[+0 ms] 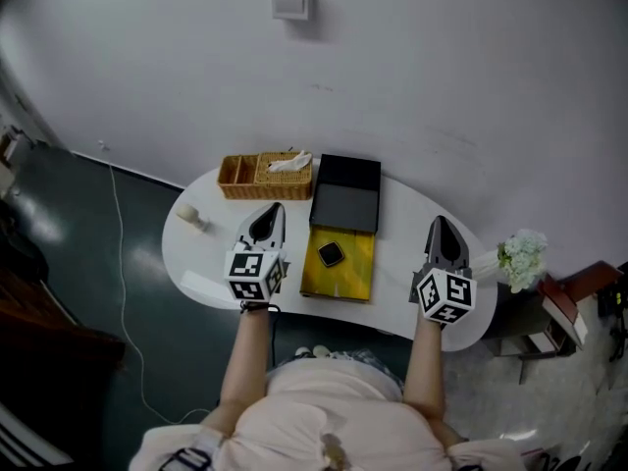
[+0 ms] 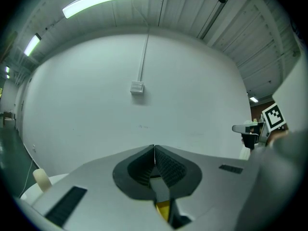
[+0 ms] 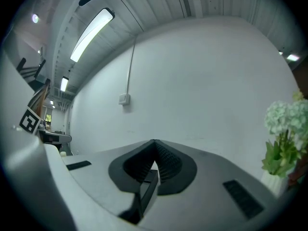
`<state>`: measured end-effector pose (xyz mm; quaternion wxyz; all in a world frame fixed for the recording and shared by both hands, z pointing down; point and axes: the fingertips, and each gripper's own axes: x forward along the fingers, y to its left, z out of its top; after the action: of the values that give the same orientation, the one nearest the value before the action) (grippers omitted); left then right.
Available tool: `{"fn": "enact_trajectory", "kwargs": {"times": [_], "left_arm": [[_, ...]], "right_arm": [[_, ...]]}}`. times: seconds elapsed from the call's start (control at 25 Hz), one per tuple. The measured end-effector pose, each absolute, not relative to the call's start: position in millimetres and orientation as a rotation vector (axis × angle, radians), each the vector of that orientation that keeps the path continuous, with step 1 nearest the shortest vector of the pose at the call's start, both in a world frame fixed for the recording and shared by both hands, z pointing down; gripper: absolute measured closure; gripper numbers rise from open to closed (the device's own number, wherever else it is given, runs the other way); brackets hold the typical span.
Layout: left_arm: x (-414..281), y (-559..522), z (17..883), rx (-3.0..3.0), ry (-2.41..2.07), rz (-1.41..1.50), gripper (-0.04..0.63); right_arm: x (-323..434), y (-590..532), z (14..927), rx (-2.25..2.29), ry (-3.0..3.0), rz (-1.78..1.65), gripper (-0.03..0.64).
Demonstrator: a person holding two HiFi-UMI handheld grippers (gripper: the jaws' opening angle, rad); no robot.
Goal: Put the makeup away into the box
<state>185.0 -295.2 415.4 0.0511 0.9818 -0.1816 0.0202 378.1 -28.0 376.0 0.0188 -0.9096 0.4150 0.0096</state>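
On the white table (image 1: pixel 201 263) a box lies open: a black half (image 1: pixel 345 192) at the back and a gold-lined half (image 1: pixel 343 275) in front. A small black square compact (image 1: pixel 331 254) rests in the gold half. My left gripper (image 1: pixel 274 212) hovers left of the box, shut and empty. Right of the box, my right gripper (image 1: pixel 438 224) is likewise shut with nothing in it. In the left gripper view the left gripper's (image 2: pixel 154 149) jaws meet against the white wall; the right gripper's (image 3: pixel 155 142) jaws also touch in the right gripper view.
A two-part wicker basket (image 1: pixel 238 173) with a white item in it stands at the table's back left. A small cream cylinder (image 1: pixel 193 216) sits near the left end. White flowers (image 1: pixel 521 256) stand at the right end, also seen as flowers (image 3: pixel 284 124). A wall lies behind.
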Motion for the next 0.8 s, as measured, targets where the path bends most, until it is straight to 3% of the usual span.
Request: {"fn": "enact_trajectory", "kwargs": {"times": [0.8], "left_arm": [[187.0,-293.8,423.3,2.972,-0.564,0.084,0.568]], "right_arm": [[386.6,-18.3,387.8,-2.859,1.291,-0.010,0.601]]}}
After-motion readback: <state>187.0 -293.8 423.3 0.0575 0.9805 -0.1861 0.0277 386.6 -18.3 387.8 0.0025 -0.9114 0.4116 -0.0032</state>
